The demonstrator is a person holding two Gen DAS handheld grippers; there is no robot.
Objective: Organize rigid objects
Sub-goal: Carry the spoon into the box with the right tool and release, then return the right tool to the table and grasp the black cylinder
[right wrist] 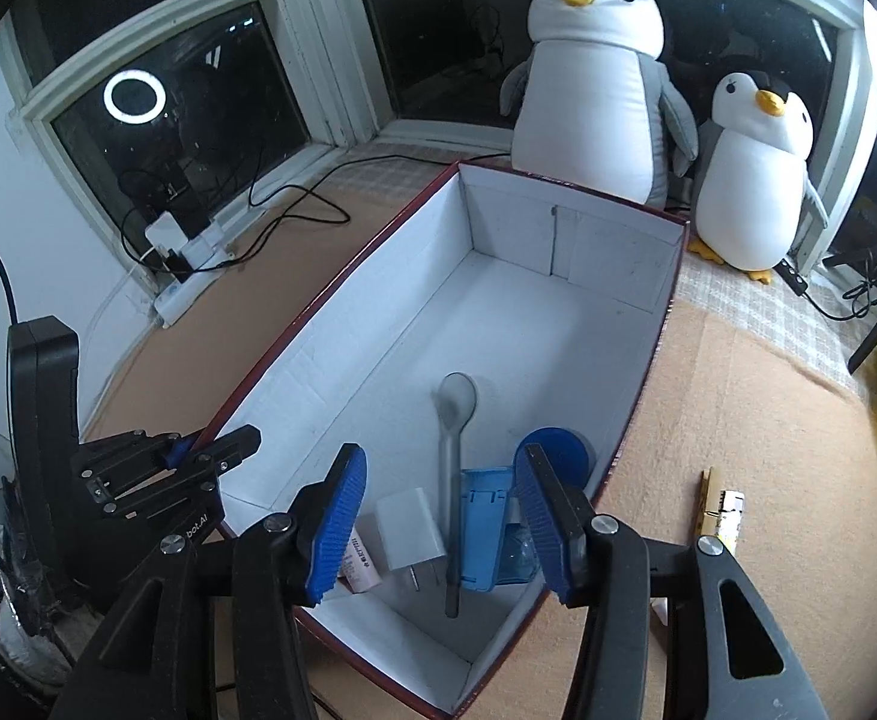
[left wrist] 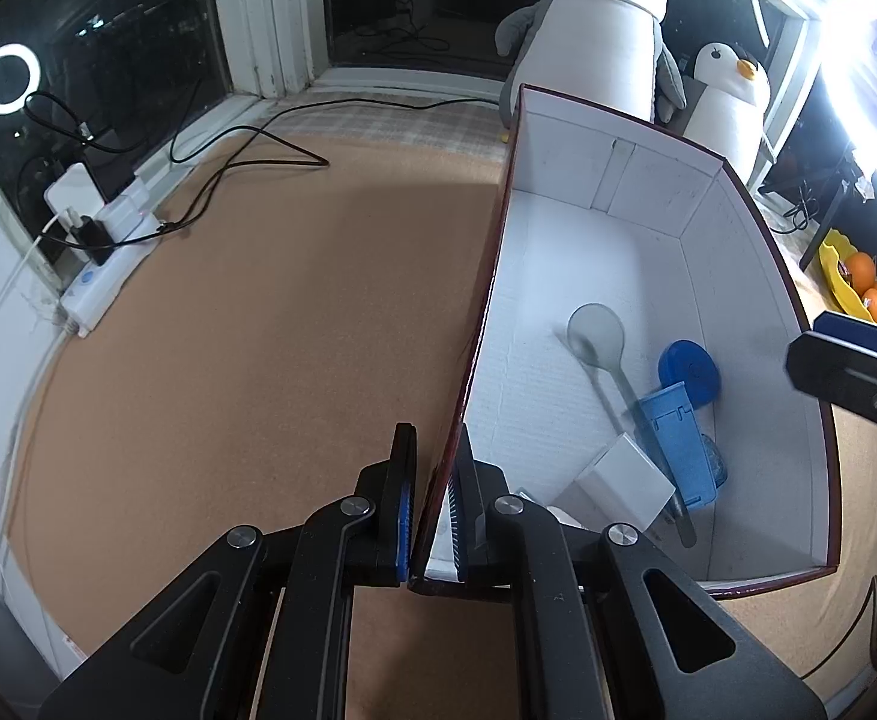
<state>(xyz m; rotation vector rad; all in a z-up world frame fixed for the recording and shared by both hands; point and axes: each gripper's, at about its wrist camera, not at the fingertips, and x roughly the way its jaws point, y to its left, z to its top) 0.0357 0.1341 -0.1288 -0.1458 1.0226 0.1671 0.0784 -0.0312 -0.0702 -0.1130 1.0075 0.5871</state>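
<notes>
Spoon, charger, lid in box; penguins behind.

The left wrist view sits low and close at the box near-left corner, looking along its left wall toward the windows, with cork surface filling its left half. The right wrist view hangs higher over the box near end, tilted down into it and facing the same windows. Both share the box interior, the two plush penguins and the power strip at the left edge.
</notes>
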